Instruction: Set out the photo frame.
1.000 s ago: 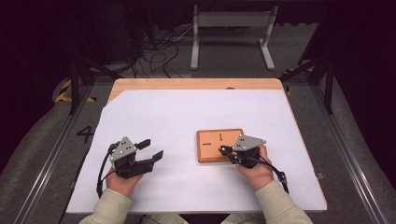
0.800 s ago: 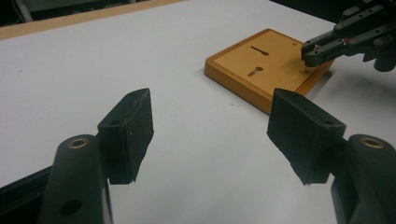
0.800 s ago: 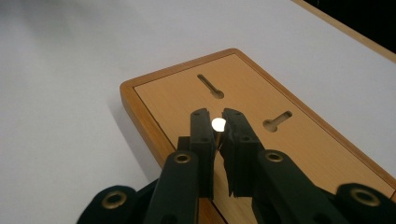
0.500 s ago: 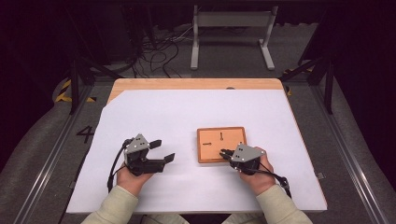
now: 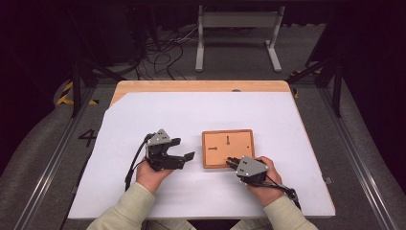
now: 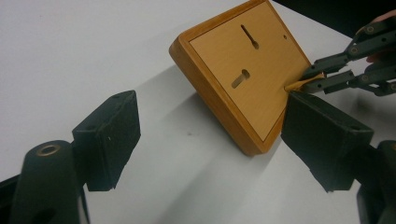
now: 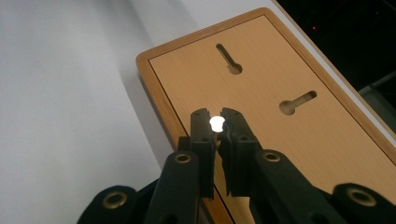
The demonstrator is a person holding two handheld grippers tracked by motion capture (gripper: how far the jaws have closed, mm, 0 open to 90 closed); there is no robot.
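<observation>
A flat wooden board (image 5: 235,140) with two keyhole slots lies right of centre on the white sheet. My right gripper (image 5: 230,162) is at the board's near edge. In the right gripper view its jaws (image 7: 215,117) are shut on a small brass piece (image 7: 216,123) that glints bright, held just above the board (image 7: 280,140). The left gripper view shows that piece (image 6: 299,84) as a thin golden tip over the board (image 6: 233,51). My left gripper (image 5: 183,149) stands open just left of the board with nothing between its wide-apart pads (image 6: 112,135).
The white sheet (image 5: 191,110) covers most of the table; a bare wooden strip (image 5: 201,86) runs along the far edge. Beyond it, cables (image 5: 163,48) and a grey metal stand (image 5: 237,21) sit on the dark floor. Black rails flank both sides.
My left gripper has moved right, closer to the board, still open. My right gripper has slid a little toward the near edge of the board, staying shut.
</observation>
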